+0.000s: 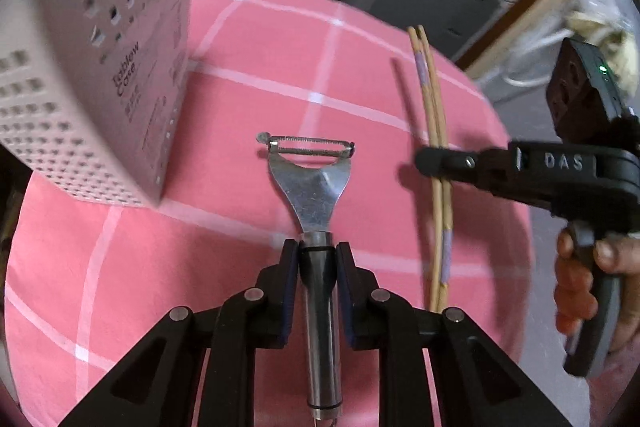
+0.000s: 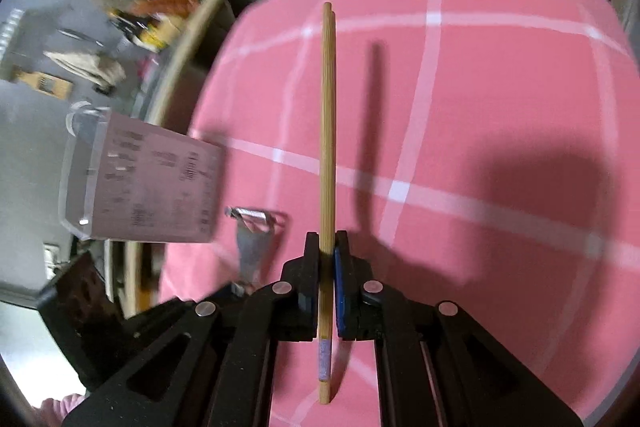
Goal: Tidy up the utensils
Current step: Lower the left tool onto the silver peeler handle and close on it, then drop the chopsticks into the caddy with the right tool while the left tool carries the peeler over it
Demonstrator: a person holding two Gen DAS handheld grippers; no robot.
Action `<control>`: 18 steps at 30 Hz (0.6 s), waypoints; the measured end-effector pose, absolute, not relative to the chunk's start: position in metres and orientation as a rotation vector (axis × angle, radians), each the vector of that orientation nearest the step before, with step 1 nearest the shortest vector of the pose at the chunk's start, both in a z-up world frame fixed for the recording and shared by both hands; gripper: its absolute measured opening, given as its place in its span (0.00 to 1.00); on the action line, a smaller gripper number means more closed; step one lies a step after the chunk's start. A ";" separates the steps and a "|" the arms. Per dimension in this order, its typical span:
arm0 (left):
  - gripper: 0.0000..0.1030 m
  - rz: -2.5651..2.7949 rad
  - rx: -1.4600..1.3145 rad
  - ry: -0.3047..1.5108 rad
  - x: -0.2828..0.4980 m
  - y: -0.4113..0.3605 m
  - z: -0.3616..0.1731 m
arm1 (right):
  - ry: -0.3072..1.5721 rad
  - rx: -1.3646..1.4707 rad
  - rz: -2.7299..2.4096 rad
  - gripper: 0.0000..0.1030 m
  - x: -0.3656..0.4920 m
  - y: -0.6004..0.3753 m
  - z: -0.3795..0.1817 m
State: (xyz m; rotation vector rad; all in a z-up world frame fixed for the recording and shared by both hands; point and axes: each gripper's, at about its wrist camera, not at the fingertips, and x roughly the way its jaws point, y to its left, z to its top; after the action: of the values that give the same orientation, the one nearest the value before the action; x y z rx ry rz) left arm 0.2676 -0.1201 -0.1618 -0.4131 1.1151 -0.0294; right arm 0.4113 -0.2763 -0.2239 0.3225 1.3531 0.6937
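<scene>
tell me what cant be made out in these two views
- Inside of the perforated utensil box: left wrist view shows only its outer walls.
- Box label text: motion-blurred in right wrist view.
- Peeler handle end: cut off by the bottom edge.
- Chopsticks: overlap, count unclear in right view.

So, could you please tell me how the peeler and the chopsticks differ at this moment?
The peeler is one shiny metal tool with a wide bladed head; the chopsticks are two thin wooden sticks with lilac bands. The left gripper clamps the peeler's round handle; the right gripper clamps the chopsticks mid-length. Both are held above the pink checked cloth.
</scene>
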 end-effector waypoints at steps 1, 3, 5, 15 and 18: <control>0.17 -0.055 -0.401 1.097 0.262 -0.122 -0.155 | 1.327 0.332 0.695 0.06 0.406 -0.278 -0.218; 0.17 -0.115 -0.392 1.048 0.249 -0.125 -0.142 | 1.251 0.364 0.704 0.06 0.391 -0.285 -0.203; 0.17 -0.150 -0.375 1.000 0.237 -0.126 -0.125 | 1.188 0.353 0.701 0.06 0.379 -0.288 -0.187; 0.17 -0.138 -0.378 0.757 0.213 -0.080 -0.024 | 0.871 0.375 0.742 0.06 0.368 -0.279 -0.090; 0.17 -0.109 -0.356 0.655 0.225 -0.057 0.010 | 0.785 0.374 0.774 0.06 0.374 -0.262 -0.064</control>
State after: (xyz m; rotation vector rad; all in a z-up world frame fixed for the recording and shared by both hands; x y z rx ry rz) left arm 0.2255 -0.0571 0.0105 -0.3561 0.6550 -0.1087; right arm 0.3739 -0.2624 -0.0643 0.3736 0.7850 0.7740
